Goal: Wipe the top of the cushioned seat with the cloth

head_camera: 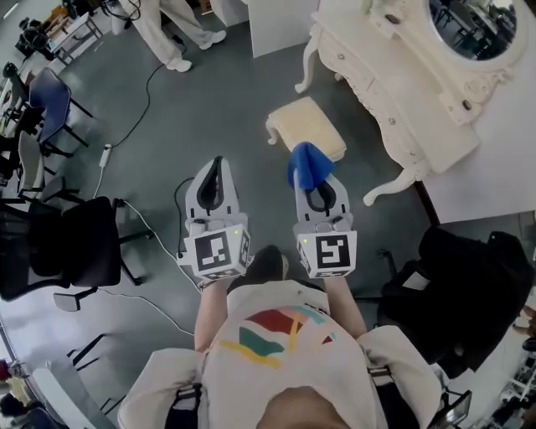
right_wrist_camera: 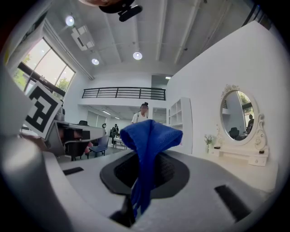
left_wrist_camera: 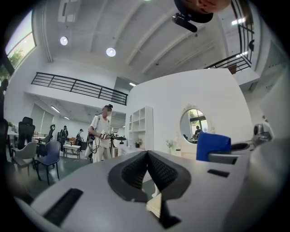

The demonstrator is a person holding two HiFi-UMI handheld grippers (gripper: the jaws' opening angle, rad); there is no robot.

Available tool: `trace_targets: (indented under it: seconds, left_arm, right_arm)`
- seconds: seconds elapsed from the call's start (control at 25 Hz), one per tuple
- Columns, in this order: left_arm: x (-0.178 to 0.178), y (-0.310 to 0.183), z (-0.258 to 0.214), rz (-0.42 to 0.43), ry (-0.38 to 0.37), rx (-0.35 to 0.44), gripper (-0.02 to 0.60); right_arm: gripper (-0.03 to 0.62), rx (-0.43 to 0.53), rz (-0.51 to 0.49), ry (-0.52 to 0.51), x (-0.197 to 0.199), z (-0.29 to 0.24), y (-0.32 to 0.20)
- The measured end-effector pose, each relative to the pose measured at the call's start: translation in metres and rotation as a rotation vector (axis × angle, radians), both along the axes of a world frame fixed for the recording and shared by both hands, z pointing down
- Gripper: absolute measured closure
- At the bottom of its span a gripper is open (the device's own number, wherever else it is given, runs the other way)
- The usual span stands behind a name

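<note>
The cushioned seat (head_camera: 308,127) is a cream stool with white carved legs, on the grey floor ahead of me. A blue cloth (head_camera: 307,165) is bunched up in my right gripper (head_camera: 319,189), whose jaws are shut on it; it hangs just short of the seat's near edge. In the right gripper view the blue cloth (right_wrist_camera: 148,149) stands up between the black pads. My left gripper (head_camera: 217,172) is held level beside the right one, to the left of the seat, jaws shut and empty. A sliver of the seat (left_wrist_camera: 155,205) shows below the left gripper (left_wrist_camera: 147,156).
A white carved dressing table (head_camera: 402,92) with an oval mirror (head_camera: 476,25) stands right of the seat. Black office chairs (head_camera: 75,247) and cables (head_camera: 138,117) lie left; a dark chair (head_camera: 465,289) sits right. A person (head_camera: 172,29) stands at the far end.
</note>
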State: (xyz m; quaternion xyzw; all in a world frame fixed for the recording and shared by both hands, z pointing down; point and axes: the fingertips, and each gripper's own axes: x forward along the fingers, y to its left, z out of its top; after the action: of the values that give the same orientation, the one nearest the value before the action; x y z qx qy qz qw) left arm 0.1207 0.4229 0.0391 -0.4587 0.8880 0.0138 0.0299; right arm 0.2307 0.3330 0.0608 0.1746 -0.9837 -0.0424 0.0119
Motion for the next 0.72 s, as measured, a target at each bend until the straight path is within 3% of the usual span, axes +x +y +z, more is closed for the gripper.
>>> trace_targets:
  seconds: [0.4,0.72]
  left_arm:
    - [-0.012,-0.008,-0.007,-0.021,0.0,0.049,0.577]
    - [-0.049,-0.041,-0.013,0.001,-0.032,0.09,0.577]
  right_arm:
    - [0.559,0.057,-0.024,-0.021,-0.012,-0.013,-0.007]
    - [0.559,0.067,0.008,-0.07,-0.04,-0.021,-0.042]
